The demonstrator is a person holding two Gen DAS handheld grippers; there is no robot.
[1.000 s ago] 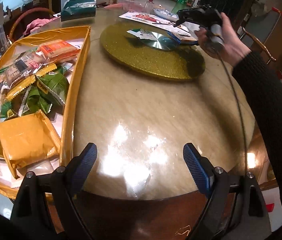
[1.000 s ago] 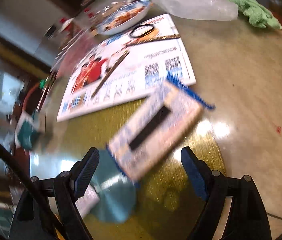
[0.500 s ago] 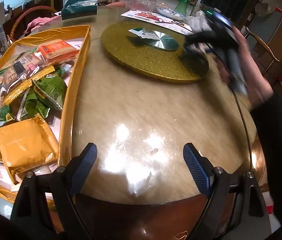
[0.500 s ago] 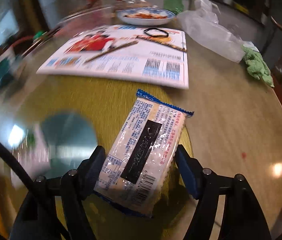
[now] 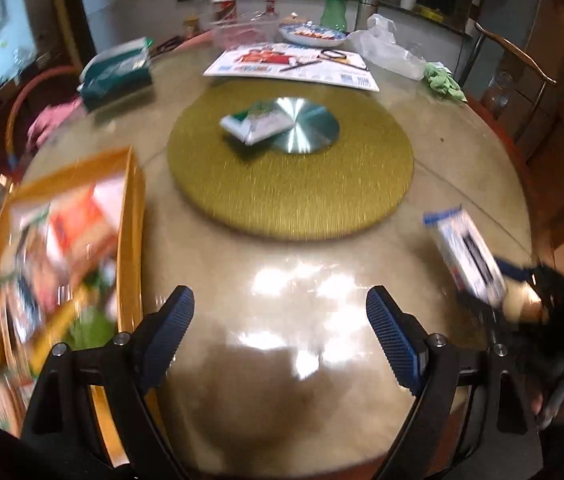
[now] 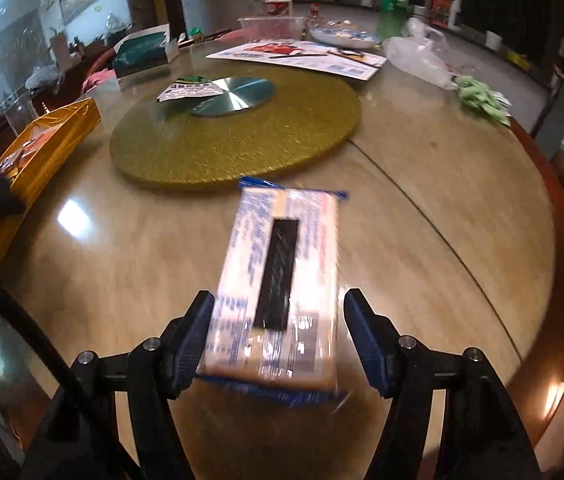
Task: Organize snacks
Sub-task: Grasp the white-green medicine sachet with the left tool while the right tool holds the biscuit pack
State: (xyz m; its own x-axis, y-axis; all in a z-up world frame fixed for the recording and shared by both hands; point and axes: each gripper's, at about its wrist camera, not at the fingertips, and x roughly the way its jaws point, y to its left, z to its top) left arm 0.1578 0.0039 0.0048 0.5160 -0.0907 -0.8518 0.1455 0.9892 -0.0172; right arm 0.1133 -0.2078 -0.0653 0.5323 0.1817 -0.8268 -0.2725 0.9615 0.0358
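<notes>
My right gripper [image 6: 277, 328] is shut on a white snack pack with blue ends [image 6: 277, 284] and holds it above the marble table's near right side; the pack also shows in the left wrist view [image 5: 468, 256]. My left gripper [image 5: 279, 332] is open and empty over the table's front edge. The gold tray [image 5: 133, 216] of several snack packets lies at the left, and also shows in the right wrist view [image 6: 57, 136]. A green-and-white packet [image 5: 255, 124] lies on the gold turntable [image 5: 290, 200] beside its silver centre disc.
At the far side lie a printed sheet [image 5: 294, 64], a dish [image 5: 312, 34], a clear plastic bag [image 5: 388, 52], a green cloth [image 5: 444, 84], bottles and a teal box [image 5: 115, 70]. Chairs stand at right [image 5: 522, 64] and left.
My right gripper closed on the white pack, lifted it off the turntable and carried it toward the table's near right. The left wrist view shifted, with the tray now farther left.
</notes>
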